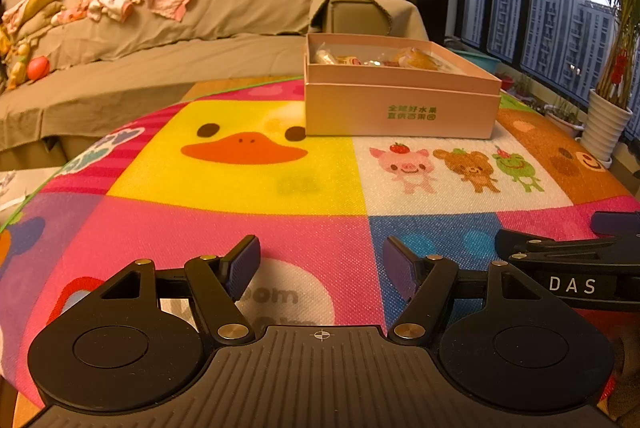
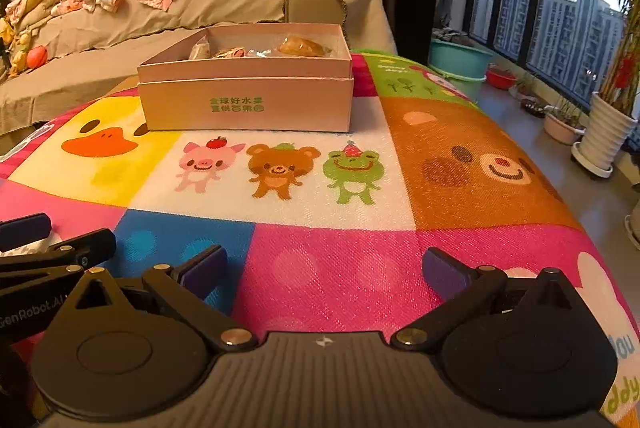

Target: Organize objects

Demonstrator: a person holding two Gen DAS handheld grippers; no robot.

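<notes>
Nearest the lens, left gripper [image 1: 320,264] low over the cartoon mat [image 1: 240,228], fingers spread wide, nothing between the pads [image 1: 246,262]. Same story for the right gripper [image 2: 324,268]: jaws wide apart, empty, parked just above the mat's pink and blue squares. Side by side, almost touching, each showing at the edge of the other's view, probably a neutral rest pose on the near side of the pink box [image 1: 400,108], facing it. Between grippers and box, only bare mat: duck face, then pig, bear and frog prints, no loose object anywhere along that stretch, so open room for a straight reach forward. Farther on, the pink box itself, lid off or nested beneath, green lettering on its front wall, standing toward the far edge of the mat. Inside the box, wrapped snacks [image 2: 256,50], among them a yellowish bun-like packet, packed against the back wall; exact count too small to tell. Judged from this, sorting largely finished or not yet begun, with everything to handle already in the box. Worth minding: tall front wall of the box, so entry from above rather than head-on; mat edge falling away right of the box toward bare floor. Beyond the box, draped sofa [image 1: 160,28] with strewn clothes; right of it, window and potted plant [image 1: 604,124].
</notes>
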